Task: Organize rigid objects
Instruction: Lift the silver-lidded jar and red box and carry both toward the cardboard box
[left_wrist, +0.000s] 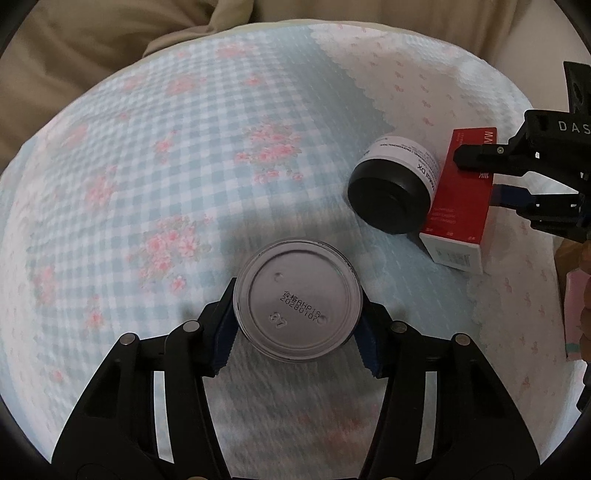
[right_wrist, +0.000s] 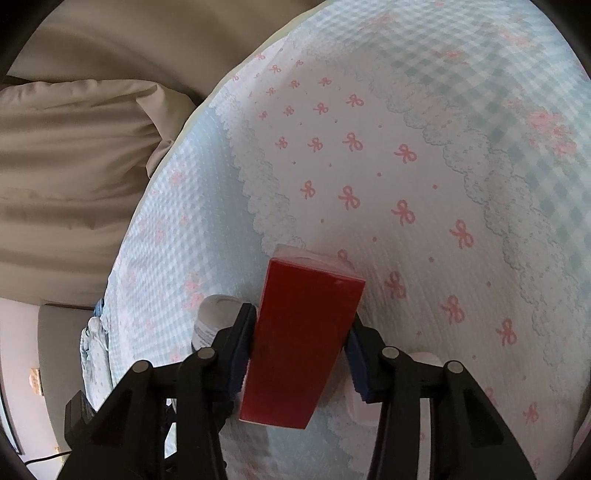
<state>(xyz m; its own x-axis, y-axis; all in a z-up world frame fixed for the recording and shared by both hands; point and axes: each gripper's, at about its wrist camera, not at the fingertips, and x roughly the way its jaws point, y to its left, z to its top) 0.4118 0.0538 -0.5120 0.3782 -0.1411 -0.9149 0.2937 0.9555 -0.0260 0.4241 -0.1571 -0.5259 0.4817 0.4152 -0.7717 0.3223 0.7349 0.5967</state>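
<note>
A round grey tin (left_wrist: 297, 300), printed base up, sits between the blue pads of my left gripper (left_wrist: 297, 332), which is shut on its sides over the checked bedspread. To its upper right lies a black-lidded white jar (left_wrist: 393, 188) on its side, touching a red and white box (left_wrist: 461, 206). My right gripper (left_wrist: 495, 181) comes in from the right edge and clamps that box. In the right wrist view the red box (right_wrist: 304, 339) is pinched between the pads of my right gripper (right_wrist: 301, 354), and the white jar (right_wrist: 214, 321) shows just left of the left finger.
The objects lie on a quilted bedspread (left_wrist: 166, 177) with blue checks, pink flowers and bows. Beige bedding (right_wrist: 74, 166) lies beyond its edge. A pink item (left_wrist: 576, 314) and part of a hand show at the right edge of the left wrist view.
</note>
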